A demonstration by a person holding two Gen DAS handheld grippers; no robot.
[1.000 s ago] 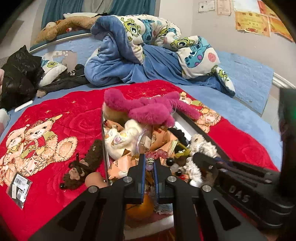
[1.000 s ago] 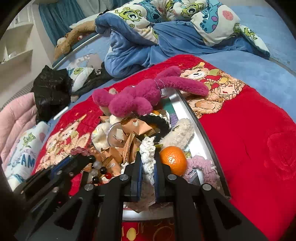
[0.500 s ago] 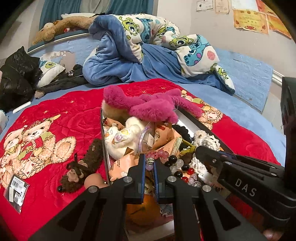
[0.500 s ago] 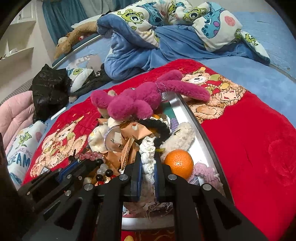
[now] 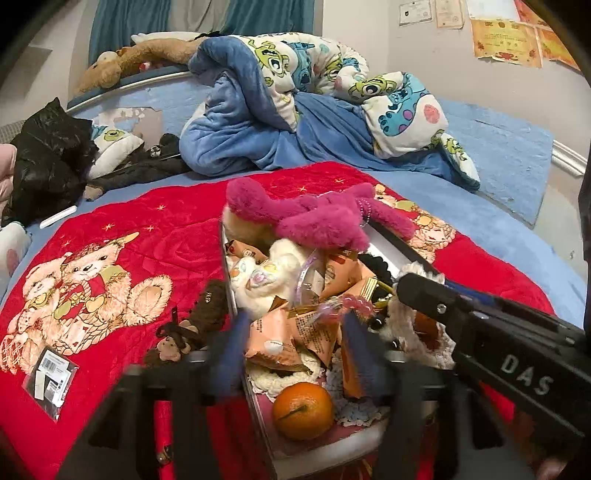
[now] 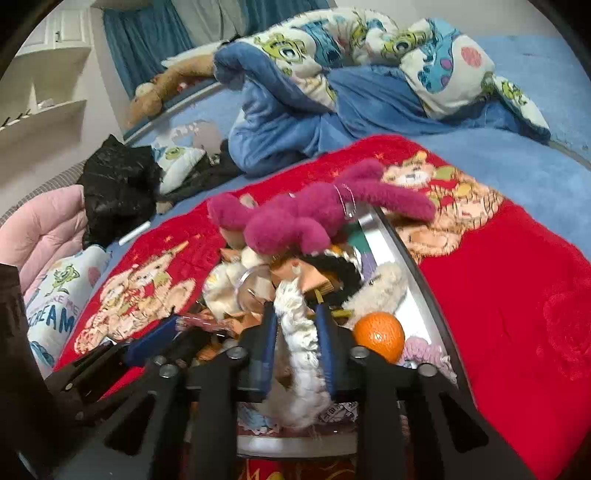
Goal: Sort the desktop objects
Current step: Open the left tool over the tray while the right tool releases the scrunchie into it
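Both fingers are opening: left gripper releases the pink bead string, right gripper frees the white scrunchie over the tray. Next, likely, regrasp 1 item.

A bedroom with a round blue bed

Teal curtains hang behind the curved headboard. The pale wall at right carries certificates. White shelves stand at left. A monster-print blue duvet lies bunched up, a red teddy-bear blanket spread before it.
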